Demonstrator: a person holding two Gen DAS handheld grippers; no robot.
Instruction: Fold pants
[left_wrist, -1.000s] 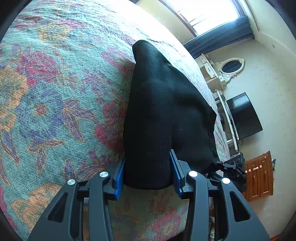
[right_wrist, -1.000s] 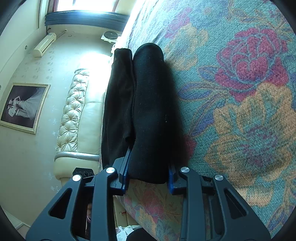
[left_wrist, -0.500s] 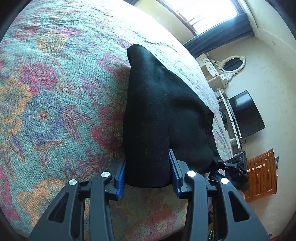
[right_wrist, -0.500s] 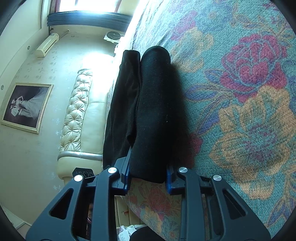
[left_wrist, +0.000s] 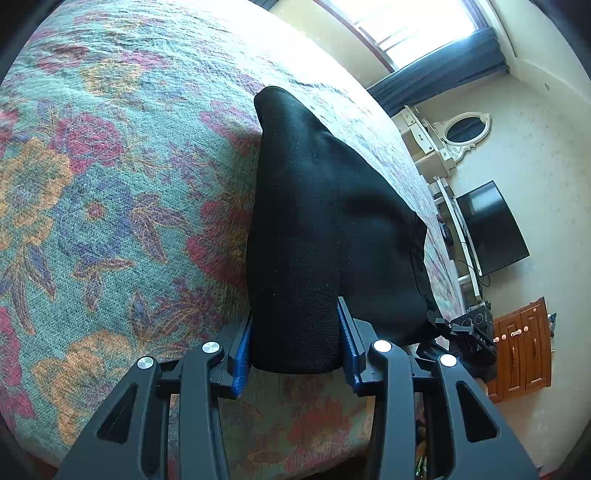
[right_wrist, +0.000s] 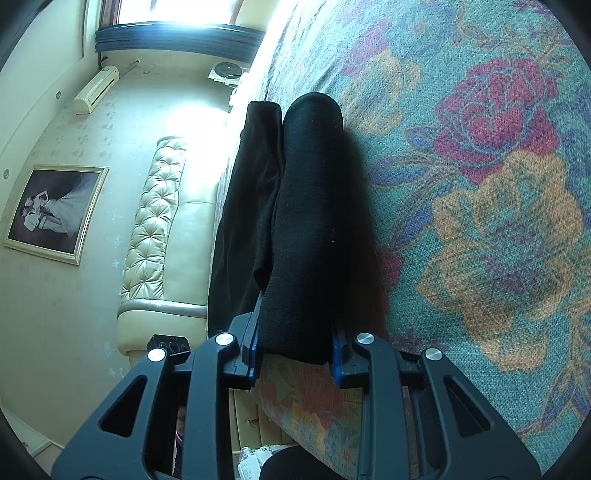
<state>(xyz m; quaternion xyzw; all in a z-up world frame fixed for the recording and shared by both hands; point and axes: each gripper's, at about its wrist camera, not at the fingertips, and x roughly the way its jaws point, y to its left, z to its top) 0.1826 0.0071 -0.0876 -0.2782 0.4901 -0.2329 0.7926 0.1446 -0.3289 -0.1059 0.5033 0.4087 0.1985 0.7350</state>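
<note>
**Both grippers clamped on the pants, fold barely advancing**

Since a second ago the black pants (left_wrist: 317, 221) have crept slightly farther across the floral bedspread (left_wrist: 110, 184). The left gripper (left_wrist: 295, 347) pinches a thick fold between its blue pads; the right gripper (right_wrist: 295, 343) likewise holds a rolled edge. Ahead of both fingertips the cloth stretches away, so the fold looks half-laid, not yet released
</note>
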